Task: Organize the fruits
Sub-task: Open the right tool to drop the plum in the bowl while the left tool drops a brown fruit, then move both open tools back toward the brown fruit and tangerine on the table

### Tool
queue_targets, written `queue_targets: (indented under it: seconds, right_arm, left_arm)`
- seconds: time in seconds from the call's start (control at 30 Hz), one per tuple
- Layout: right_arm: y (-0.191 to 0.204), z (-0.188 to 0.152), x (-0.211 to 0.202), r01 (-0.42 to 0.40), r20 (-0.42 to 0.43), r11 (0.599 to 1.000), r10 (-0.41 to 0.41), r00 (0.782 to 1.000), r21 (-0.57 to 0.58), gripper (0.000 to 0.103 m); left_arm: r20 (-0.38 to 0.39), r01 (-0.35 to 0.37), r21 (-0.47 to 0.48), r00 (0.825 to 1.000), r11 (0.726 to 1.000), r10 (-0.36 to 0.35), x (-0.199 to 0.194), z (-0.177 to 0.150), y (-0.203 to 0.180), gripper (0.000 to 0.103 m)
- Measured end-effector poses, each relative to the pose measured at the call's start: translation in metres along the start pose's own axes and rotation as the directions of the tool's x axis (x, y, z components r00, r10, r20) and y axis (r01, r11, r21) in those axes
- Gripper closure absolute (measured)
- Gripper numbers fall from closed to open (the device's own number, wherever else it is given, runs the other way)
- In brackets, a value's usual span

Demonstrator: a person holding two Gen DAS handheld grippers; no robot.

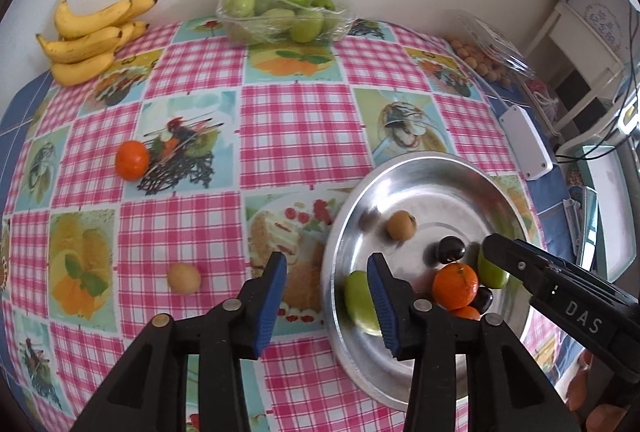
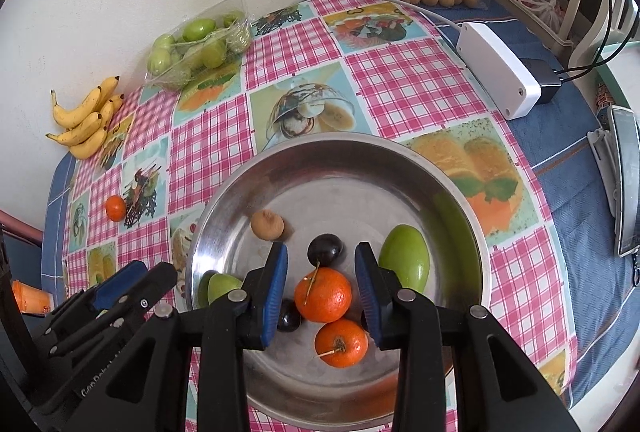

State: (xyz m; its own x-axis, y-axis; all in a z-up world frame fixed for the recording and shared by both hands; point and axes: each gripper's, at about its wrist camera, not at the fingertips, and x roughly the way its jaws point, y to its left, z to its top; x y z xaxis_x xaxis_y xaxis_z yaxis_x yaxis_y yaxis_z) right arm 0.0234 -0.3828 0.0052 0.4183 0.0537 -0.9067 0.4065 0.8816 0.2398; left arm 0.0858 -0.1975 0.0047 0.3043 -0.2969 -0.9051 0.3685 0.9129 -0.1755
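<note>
Steel round dish [image 2: 460, 199] holds the dropped fruit; both grippers, left [image 1: 328, 302] and right [image 2: 321, 290], jaws spread and empty, should lift clear, then fetch the near-left tan round fruit [image 1: 184, 278].

Soft even daylight, strong fisheye curvature, dark corner vignetting.

A checked tablecloth [image 1: 296, 119] with printed food panels covers the table. A white box [image 2: 498, 65] lies near the table's far right edge on a blue cloth [image 2: 580, 216]. A white cable [image 2: 400, 1] runs from the box, and a dark plug [image 2: 546, 81] sits against its end.
</note>
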Motion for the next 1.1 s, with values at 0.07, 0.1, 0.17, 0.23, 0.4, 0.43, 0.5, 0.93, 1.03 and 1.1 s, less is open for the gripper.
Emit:
queue_targets:
  seconds: [0.07,0.1,0.17,0.23,0.4,0.43,0.5,0.93,1.03,1.1]
  right_arm:
    - [0.002,-0.001,0.0,0.009,-0.004,1.0,-0.009,1.0,-0.011,0.062]
    - [0.004,-0.002,0.0,0.016,-0.005,1.0,-0.016,1.0,-0.022,0.058]
    - [0.006,-0.002,0.001,0.022,-0.006,0.999,-0.022,1.0,-0.034,0.051]
    - [0.008,-0.003,0.002,0.029,-0.008,0.999,-0.029,1.0,-0.042,0.046]
    - [0.013,-0.005,0.006,0.048,-0.017,0.997,-0.049,0.999,-0.066,0.029]
    - [0.014,-0.005,0.007,0.049,-0.022,0.996,-0.05,0.998,-0.068,0.029]
    - [0.016,-0.006,0.009,0.049,-0.028,0.996,-0.052,0.998,-0.071,0.029]
    - [0.022,-0.008,0.015,0.054,-0.037,0.994,-0.057,0.998,-0.098,0.016]
    - [0.023,-0.008,0.015,0.055,-0.035,0.994,-0.059,0.998,-0.098,0.015]
    - [0.023,-0.008,0.015,0.054,-0.031,0.994,-0.057,0.998,-0.096,0.009]
  left_arm:
    - [-0.01,-0.014,-0.026,1.0,1.0,0.014,0.001,-0.001,0.006,0.047]
    - [-0.016,-0.019,-0.038,1.0,0.999,0.019,0.001,-0.002,0.01,0.042]
    - [-0.028,-0.027,-0.064,0.999,0.998,0.025,0.001,-0.003,0.017,0.039]
    - [-0.032,-0.04,-0.086,0.999,0.996,0.037,0.0,-0.004,0.024,0.034]
    - [-0.043,-0.062,-0.156,0.998,0.986,0.056,0.0,-0.008,0.043,0.022]
    - [-0.046,-0.067,-0.167,0.997,0.984,0.06,0.001,-0.008,0.047,0.019]
    - [-0.05,-0.084,-0.18,0.996,0.98,0.077,0.002,-0.009,0.051,0.017]
    - [-0.045,-0.133,-0.208,0.991,0.969,0.127,0.005,-0.012,0.066,0.0]
    - [-0.05,-0.142,-0.217,0.99,0.966,0.134,0.006,-0.013,0.069,0.0]
    - [-0.047,-0.149,-0.221,0.989,0.964,0.142,0.005,-0.013,0.071,0.0]
